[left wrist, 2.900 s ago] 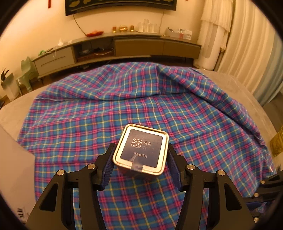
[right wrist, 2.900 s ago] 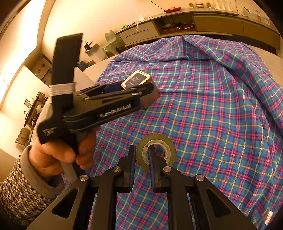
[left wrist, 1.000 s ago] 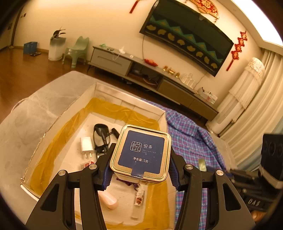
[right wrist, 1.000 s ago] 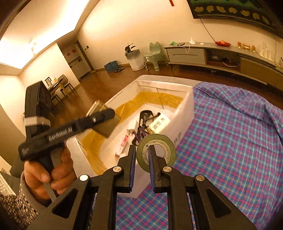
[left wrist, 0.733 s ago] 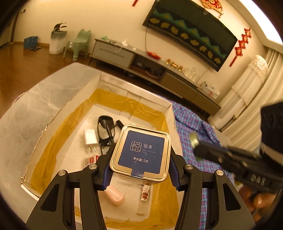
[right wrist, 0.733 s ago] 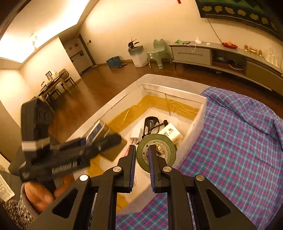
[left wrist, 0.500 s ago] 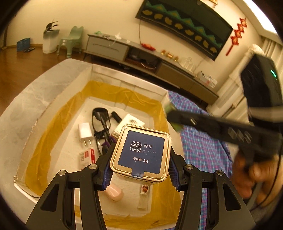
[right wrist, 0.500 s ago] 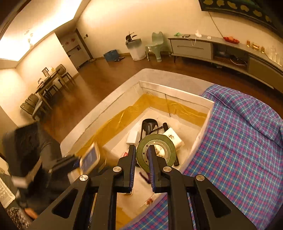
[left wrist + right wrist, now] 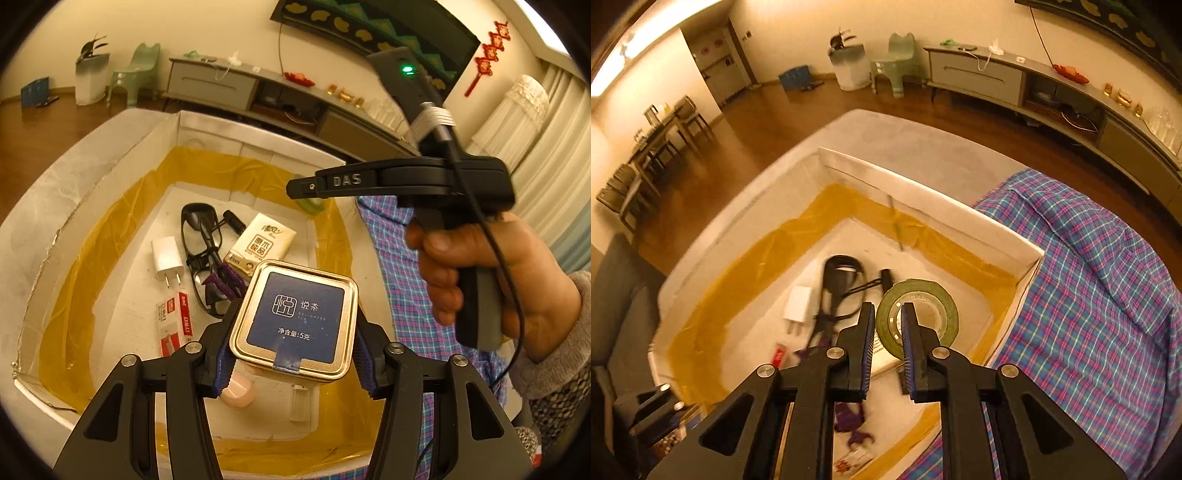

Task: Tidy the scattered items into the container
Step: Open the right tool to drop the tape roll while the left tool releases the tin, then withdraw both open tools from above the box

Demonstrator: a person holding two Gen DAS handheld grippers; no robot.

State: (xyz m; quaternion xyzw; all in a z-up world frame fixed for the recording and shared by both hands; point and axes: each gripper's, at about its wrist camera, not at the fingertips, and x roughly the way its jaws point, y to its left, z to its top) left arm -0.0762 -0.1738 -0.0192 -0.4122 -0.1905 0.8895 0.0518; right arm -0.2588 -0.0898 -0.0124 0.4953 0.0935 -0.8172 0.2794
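- Here the left hand-held gripper (image 9: 293, 354) is clamped on a square tea tin (image 9: 295, 319), held above the white foam box (image 9: 110, 155) lined with yellow tape.
- Below and ahead of it lie black glasses (image 9: 201, 243), a white charger (image 9: 168, 256) and a tissue pack (image 9: 264, 242).
- The right hand-held gripper (image 9: 888, 341) pinches a green tape roll (image 9: 936, 308) over the same box, beside the plaid cloth (image 9: 1108, 295).

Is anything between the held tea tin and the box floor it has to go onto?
Yes. The tea tin in the left gripper hangs over the box with a pink case and clear tube lying directly beneath it.
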